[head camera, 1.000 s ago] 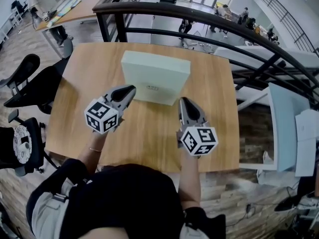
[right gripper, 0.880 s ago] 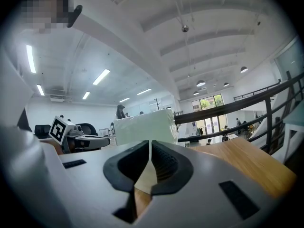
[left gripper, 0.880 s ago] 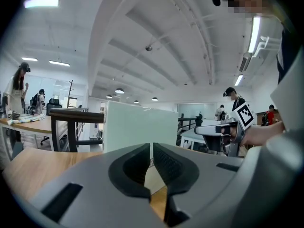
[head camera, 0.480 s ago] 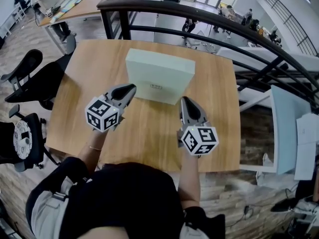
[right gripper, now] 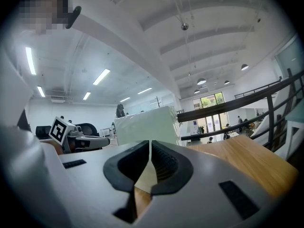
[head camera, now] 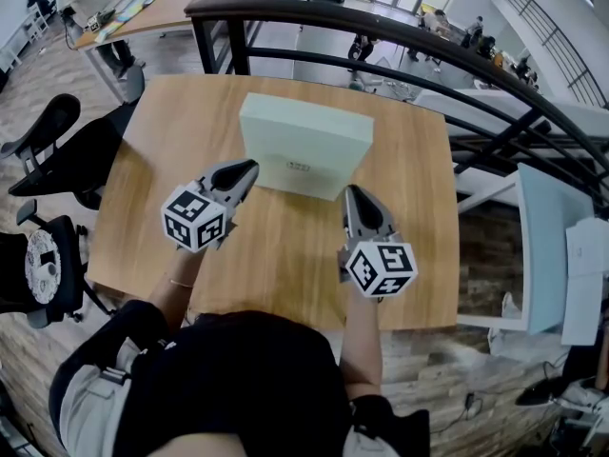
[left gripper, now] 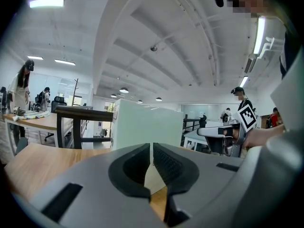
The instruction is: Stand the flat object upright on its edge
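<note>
A pale green flat box (head camera: 303,145) lies on its broad face on the wooden table (head camera: 171,188), toward the far middle. My left gripper (head camera: 249,170) is shut and empty, its tip just off the box's near left corner. My right gripper (head camera: 350,194) is also shut and empty, its tip close to the box's near right corner. In the left gripper view the box (left gripper: 147,126) fills the space beyond the closed jaws (left gripper: 151,148). The right gripper view shows the box (right gripper: 147,125) just ahead of its closed jaws (right gripper: 150,146), with the other gripper off to the left.
A black metal railing (head camera: 381,41) runs along the table's far side with a drop to a lower floor beyond. Black office chairs (head camera: 48,150) stand left of the table. Bare tabletop (head camera: 285,255) lies between the box and the person's body.
The view shifted slightly between the first earlier frame and now. Both grippers and the box keep the same places relative to each other.
</note>
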`<state>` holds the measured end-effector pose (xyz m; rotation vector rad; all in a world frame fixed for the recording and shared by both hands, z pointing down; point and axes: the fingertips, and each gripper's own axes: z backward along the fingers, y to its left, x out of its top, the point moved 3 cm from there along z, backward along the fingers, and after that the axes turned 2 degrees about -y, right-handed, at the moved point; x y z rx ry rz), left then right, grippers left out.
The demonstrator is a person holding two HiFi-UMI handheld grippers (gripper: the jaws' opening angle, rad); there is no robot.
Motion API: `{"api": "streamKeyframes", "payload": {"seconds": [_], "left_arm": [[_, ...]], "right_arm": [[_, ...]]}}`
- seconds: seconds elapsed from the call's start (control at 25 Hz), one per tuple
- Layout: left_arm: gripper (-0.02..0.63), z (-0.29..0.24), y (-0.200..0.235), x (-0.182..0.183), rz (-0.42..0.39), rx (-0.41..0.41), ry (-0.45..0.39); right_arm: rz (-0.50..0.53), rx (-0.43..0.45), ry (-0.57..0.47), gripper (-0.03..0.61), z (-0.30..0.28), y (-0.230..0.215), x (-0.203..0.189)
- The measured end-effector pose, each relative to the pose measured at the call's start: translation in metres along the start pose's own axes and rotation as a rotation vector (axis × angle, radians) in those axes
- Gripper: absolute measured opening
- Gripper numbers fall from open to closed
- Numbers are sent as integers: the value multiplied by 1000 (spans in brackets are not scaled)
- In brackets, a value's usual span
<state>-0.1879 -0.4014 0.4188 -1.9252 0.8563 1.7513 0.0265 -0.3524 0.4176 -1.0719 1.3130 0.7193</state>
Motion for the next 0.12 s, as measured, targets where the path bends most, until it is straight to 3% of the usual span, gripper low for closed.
{"api": "streamKeyframes", "payload": {"seconds": [0.12], "left_arm": [[32,-2,3,0,2,-2,-1]], "right_arm": [[-2,-1,4,31,-3,-1,0]]}}
